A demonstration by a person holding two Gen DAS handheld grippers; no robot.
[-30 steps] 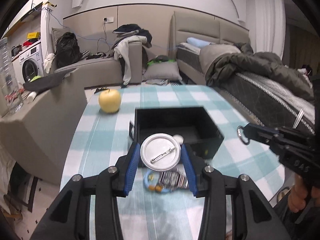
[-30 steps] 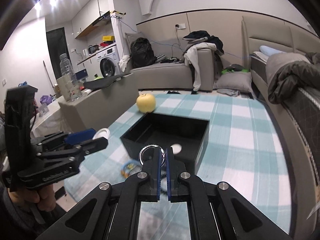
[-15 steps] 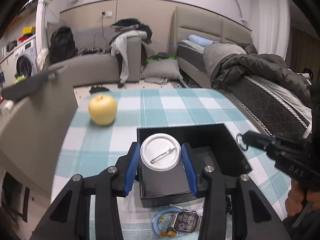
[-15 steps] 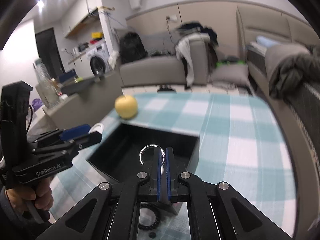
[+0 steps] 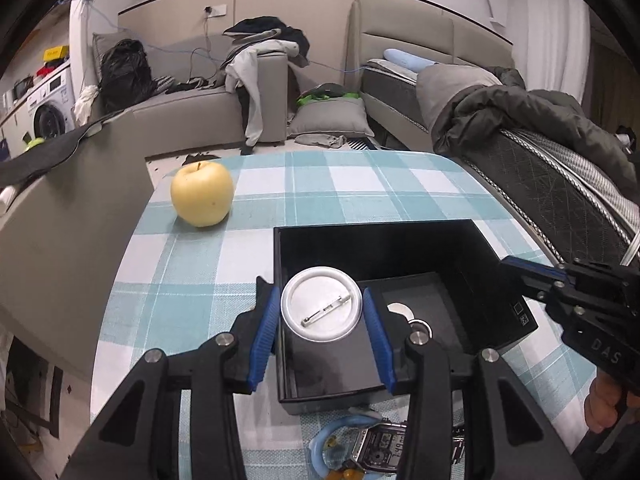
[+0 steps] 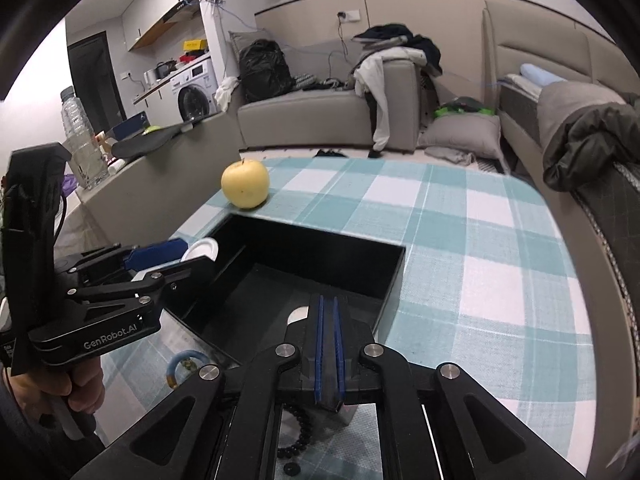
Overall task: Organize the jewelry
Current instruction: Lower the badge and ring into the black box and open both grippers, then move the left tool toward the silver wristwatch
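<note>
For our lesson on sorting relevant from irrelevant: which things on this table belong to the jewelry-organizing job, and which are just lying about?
Belong to the job:
- pin badge, held in the left gripper
- black box
- digital watch
- black bead bracelet
- blue ring-shaped piece

Just lying about:
- yellow apple
- checked tablecloth

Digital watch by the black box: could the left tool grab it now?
Probably not yet. The left tool is shut on the round badge over the black box, so its jaws are full. The digital watch lies uncovered on the cloth beneath; once the badge is released, nothing seems to block it.
</note>
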